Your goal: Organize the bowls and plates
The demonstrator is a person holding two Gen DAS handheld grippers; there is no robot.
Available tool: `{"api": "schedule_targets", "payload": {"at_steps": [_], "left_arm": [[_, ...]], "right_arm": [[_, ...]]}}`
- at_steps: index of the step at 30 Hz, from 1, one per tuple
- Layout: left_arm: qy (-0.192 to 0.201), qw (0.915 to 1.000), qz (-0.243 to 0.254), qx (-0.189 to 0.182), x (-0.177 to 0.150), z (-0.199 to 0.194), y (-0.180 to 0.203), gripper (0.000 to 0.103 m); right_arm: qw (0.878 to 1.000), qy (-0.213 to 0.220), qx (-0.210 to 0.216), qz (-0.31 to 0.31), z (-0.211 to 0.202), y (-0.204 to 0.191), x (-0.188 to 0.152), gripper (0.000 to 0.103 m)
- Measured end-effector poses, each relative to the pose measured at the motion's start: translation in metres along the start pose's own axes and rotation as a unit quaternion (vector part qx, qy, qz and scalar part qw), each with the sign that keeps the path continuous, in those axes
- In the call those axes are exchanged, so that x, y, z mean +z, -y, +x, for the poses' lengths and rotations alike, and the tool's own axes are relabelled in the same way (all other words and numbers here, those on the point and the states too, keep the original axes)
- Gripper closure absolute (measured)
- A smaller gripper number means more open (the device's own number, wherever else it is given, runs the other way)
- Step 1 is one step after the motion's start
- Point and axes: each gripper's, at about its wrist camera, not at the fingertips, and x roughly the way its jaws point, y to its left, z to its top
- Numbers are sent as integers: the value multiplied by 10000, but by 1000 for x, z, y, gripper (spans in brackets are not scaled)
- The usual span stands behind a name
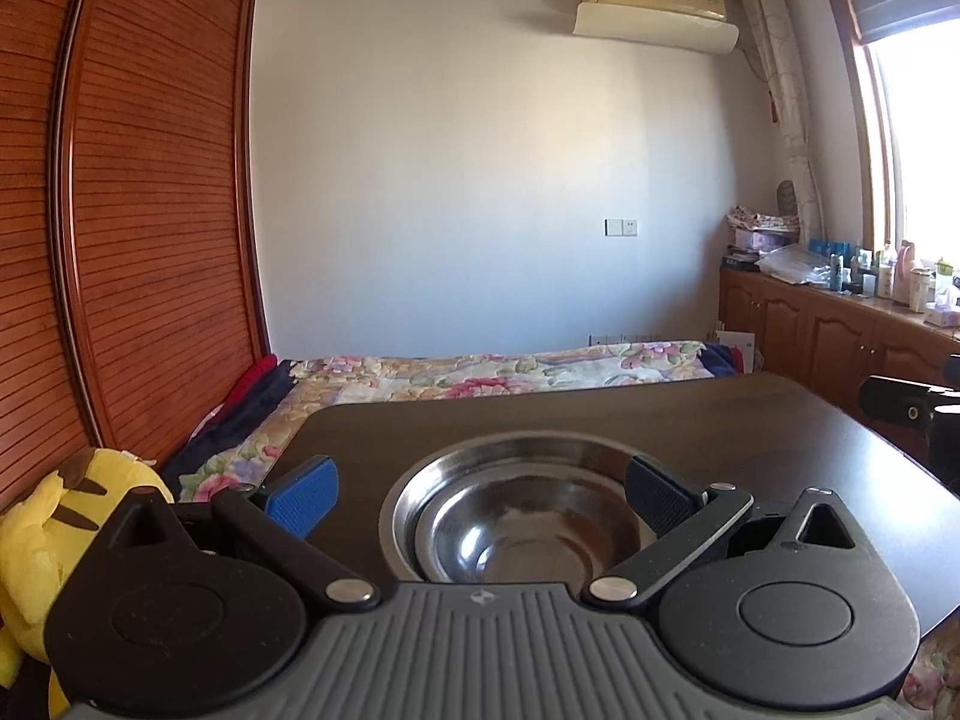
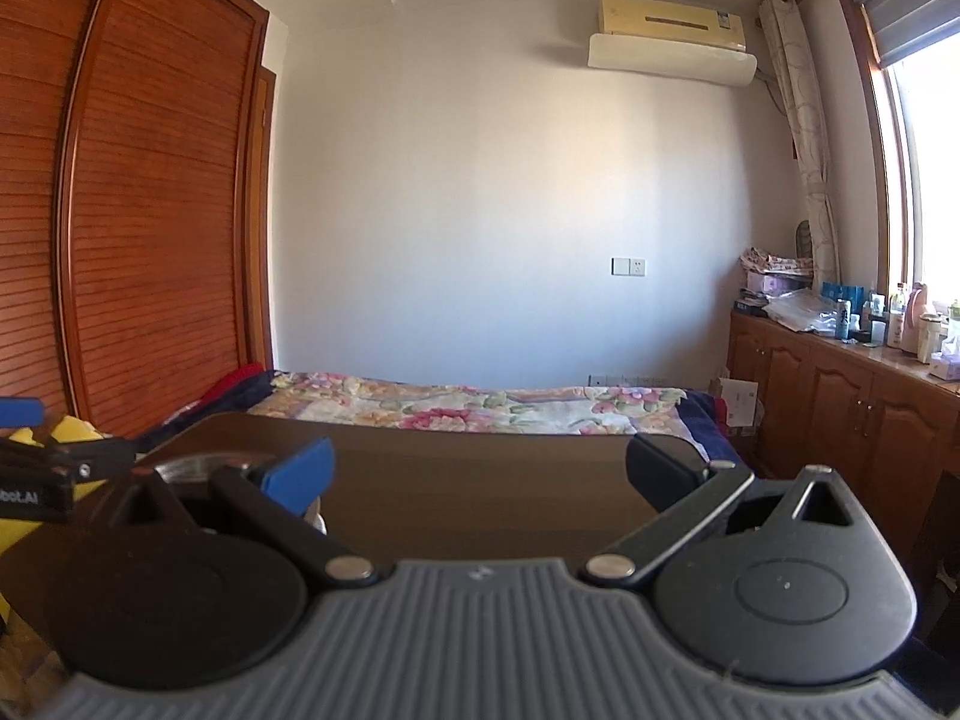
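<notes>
Dark wooden tabletop [image 1: 750, 420] fills both lower frames, its far edge meeting a floral bedspread [image 1: 480, 369]. Nested shiny steel bowls [image 1: 522, 510] sit lower centre between the wide-spread left gripper [image 1: 480, 495]. The right gripper [image 2: 480, 474], equally wide, holds nothing over bare wood.

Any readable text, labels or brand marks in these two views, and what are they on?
"bot.AI", cut off at the frame edge, on the left gripper body, seen in the right wrist view.
Air conditioner sticker: too small to read.
Bottles on the cabinet: labels too blurred.
</notes>
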Motion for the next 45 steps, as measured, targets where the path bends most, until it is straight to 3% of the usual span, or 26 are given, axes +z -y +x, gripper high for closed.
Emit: {"api": "schedule_targets", "payload": {"at_steps": [14,45], "left_arm": [[-239,9996,-30,137,-27,15,-6,0],[-243,9996,51,110,-27,13,-2,0]], "right_arm": [[9998,-139,-89,91,2,3,-25,0],[9997,-184,-70,124,4,8,-25,0]]}}
